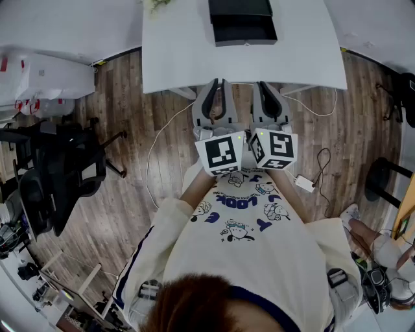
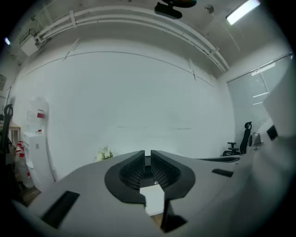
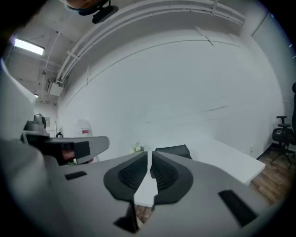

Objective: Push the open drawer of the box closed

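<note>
The black box (image 1: 240, 9) sits at the far middle of the white table (image 1: 181, 45), its top cut off by the head view's upper edge. Its open drawer (image 1: 245, 30) is drawn out toward the near side, with the front edge facing the person. Between that front and the table's near edge lies a broad strip of bare white top. More bare surface runs to the left and right of the box, apart from a small sprig of flowers (image 1: 155, 4) at the far left corner. The left gripper (image 1: 216, 87) and the right gripper (image 1: 264, 87) are held side by side close to the person's chest. Their tips reach about to the table's near edge, well apart from the drawer. Each gripper's jaws are drawn together to a thin slit with nothing between them. The right gripper view looks along its jaws at the box. On the wooden floor (image 1: 130, 130) a black office chair (image 1: 58, 175) stands to the left, and a thin cable (image 1: 159, 149) loops under the near edge.
</note>
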A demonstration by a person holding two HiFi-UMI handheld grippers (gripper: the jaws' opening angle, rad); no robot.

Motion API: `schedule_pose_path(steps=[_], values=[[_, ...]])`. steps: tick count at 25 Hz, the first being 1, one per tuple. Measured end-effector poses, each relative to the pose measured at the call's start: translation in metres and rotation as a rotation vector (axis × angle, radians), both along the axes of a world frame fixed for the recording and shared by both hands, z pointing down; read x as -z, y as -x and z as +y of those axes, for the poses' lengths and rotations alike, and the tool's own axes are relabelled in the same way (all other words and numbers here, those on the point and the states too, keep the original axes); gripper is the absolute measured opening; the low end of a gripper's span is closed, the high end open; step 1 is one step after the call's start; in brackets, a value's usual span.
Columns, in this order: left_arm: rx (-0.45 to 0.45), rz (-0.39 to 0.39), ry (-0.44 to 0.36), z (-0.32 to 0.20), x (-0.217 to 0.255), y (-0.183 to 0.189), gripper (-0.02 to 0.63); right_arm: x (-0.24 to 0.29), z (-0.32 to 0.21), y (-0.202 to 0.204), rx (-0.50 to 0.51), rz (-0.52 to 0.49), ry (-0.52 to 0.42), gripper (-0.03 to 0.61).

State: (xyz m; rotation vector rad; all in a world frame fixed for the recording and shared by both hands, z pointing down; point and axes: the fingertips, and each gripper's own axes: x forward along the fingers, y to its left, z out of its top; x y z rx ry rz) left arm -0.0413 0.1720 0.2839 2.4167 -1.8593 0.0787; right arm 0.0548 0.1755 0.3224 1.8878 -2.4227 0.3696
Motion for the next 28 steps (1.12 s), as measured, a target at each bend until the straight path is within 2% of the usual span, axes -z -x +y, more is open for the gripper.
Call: schedule_pose_path(steps=[13, 28], values=[[-0.028, -0.011, 0.015, -0.011, -0.007, 0.011, 0.048, -0.008, -0.007, 0.015, -0.013, -0.004, 0.014, 0.048], [-0.037, -0.028, 0.022, -0.023, -0.016, 0.019, 0.049, -0.016, -0.020, 0.015, -0.051, -0.019, 0.024, 0.049]])
